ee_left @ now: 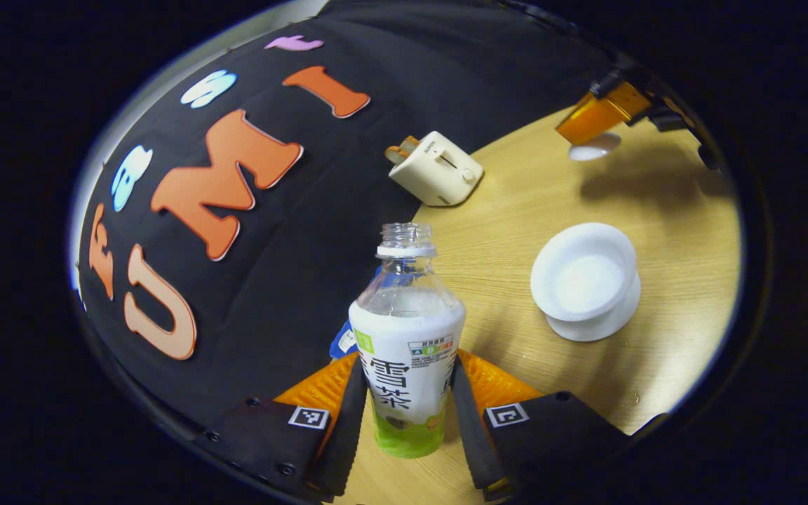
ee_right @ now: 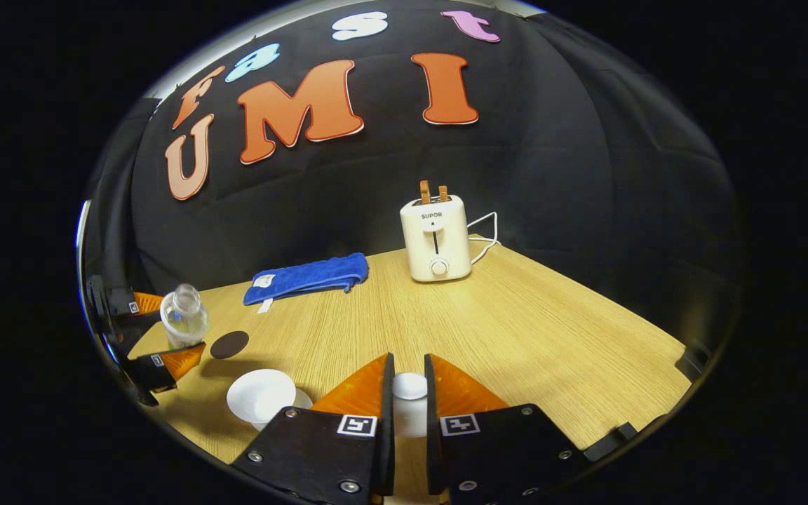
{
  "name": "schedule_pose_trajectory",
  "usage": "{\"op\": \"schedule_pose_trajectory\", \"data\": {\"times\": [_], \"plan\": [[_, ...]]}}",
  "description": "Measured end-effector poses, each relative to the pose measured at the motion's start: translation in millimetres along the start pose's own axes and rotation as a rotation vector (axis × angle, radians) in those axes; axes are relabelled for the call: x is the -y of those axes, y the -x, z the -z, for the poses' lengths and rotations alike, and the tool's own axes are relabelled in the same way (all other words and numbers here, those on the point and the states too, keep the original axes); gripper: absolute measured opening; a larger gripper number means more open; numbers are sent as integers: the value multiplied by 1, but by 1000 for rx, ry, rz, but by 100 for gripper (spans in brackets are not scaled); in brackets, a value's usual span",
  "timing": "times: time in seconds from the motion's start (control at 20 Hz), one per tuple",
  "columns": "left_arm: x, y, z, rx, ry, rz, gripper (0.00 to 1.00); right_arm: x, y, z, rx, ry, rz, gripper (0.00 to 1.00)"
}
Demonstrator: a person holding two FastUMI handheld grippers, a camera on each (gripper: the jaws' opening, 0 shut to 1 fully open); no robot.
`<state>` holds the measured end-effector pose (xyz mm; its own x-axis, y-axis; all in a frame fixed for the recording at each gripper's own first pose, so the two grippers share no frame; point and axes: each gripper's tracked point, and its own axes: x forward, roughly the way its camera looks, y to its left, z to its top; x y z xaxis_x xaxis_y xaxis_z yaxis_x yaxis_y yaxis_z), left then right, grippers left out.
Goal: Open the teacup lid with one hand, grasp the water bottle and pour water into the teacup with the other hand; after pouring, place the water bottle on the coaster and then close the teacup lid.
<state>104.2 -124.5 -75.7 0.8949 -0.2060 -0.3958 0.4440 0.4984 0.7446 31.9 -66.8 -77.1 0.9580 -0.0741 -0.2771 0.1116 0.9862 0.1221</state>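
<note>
Going left to right in my right gripper view: my left gripper (ee_right: 165, 335) sits at the far left edge, both fingers clamped on the one water bottle (ee_right: 184, 317), cap off. Just right of it there's one dark round coaster (ee_right: 229, 344) on the table (ee_right: 551, 337), and nearer to me one white teacup (ee_right: 261, 396), open on top. Farther back: one blue towel (ee_right: 306, 278), then one cream toaster (ee_right: 435, 238) with two slices sticking up. My right gripper (ee_right: 409, 396) is pinched on a small white knob, I think the lid (ee_right: 409, 387), though it's mostly hidden between the fingers. In the left gripper view the bottle stands upright, the teacup to its right.
</note>
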Motion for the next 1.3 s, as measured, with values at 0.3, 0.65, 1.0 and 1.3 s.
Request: {"op": "schedule_pose_trajectory", "data": {"times": [0.3, 0.65, 1.0, 1.3], "plan": [[-37, -19, 5, 30, 359, -36, 63, -7, -1, 2, -4, 20, -9, 18], [-85, 8, -19, 173, 677, -85, 64, -5, -2, 3, -9, 20, -4, 18], [-93, -29, 29, 146, 877, -94, 65, -4, -4, 7, -21, 22, 0, 18], [-83, -47, 37, 126, 914, -73, 65, -5, -7, 10, -32, 31, 4, 19]]}}
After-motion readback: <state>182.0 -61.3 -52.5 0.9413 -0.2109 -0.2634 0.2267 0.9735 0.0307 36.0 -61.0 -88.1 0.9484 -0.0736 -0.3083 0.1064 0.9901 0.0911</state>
